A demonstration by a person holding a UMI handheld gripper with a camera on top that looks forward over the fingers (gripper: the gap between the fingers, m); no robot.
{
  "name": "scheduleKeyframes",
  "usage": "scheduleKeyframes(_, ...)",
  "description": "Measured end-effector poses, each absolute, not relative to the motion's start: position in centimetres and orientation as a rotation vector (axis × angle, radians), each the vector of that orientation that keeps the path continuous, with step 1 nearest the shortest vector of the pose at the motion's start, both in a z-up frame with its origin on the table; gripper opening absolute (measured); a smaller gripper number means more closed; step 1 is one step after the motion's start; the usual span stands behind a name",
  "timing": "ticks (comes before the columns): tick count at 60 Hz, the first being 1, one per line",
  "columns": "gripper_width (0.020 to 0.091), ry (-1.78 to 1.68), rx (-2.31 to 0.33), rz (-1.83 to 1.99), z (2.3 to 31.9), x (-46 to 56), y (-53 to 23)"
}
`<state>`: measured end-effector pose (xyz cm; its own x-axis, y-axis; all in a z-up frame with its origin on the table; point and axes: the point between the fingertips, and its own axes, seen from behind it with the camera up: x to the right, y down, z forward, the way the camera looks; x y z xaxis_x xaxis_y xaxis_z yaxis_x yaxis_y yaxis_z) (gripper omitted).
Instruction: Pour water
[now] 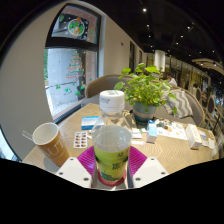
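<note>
A clear plastic bottle (pixel 112 140) with a white cap and a yellow-green label stands upright between my fingers, and both magenta pads (pixel 87 158) press against its sides. My gripper (pixel 112 165) is shut on the bottle near its lower half. A brown paper cup (pixel 50 141) stands on the wooden table (pixel 175 150) just ahead and to the left of the bottle, its mouth open and tilted slightly in this wide view. Whether the cup holds anything cannot be seen.
A potted green plant (pixel 146 88) stands beyond the bottle at the table's middle. Cards and small packets (pixel 92 122) lie behind the bottle, and more papers (pixel 188 130) lie to the right. A window (pixel 68 78) fills the wall at left; café seating lies beyond.
</note>
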<state>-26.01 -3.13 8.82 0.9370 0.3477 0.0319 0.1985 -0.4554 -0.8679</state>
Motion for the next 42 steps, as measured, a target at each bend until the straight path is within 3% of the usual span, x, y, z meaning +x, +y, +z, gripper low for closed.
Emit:
scheduleKeyframes(5, 0.0414, -0.359, -2.083, 0.199, 6.9, -25.7, -3.3)
scheduleKeyframes(10, 0.0424, -0.34, -2.036, 0.208, 7.2, -25.8, -3.4)
scheduleKeyframes(19, 0.0534, -0.297, -2.059, 0.216, 6.9, -25.4, -3.6)
scheduleKeyframes(21, 0.061, -0.286, -2.101, 0.214, 6.4, -25.1, -4.0)
scheduleKeyframes(24, 0.0829, -0.267, -2.141, 0.217, 6.3, -24.9, -4.6)
scheduleKeyframes(25, 0.087, -0.262, -2.15, 0.214, 6.3, -24.8, -4.8)
scheduleKeyframes(27, 0.0828, -0.248, -2.167, 0.202, 6.6, -24.4, -5.5)
scheduleKeyframes(31, 0.0862, -0.221, -2.198, 0.162, 7.7, -23.4, -7.2)
scheduleKeyframes(42, 0.0853, -0.167, -2.277, 0.071, 12.8, -21.7, -14.6)
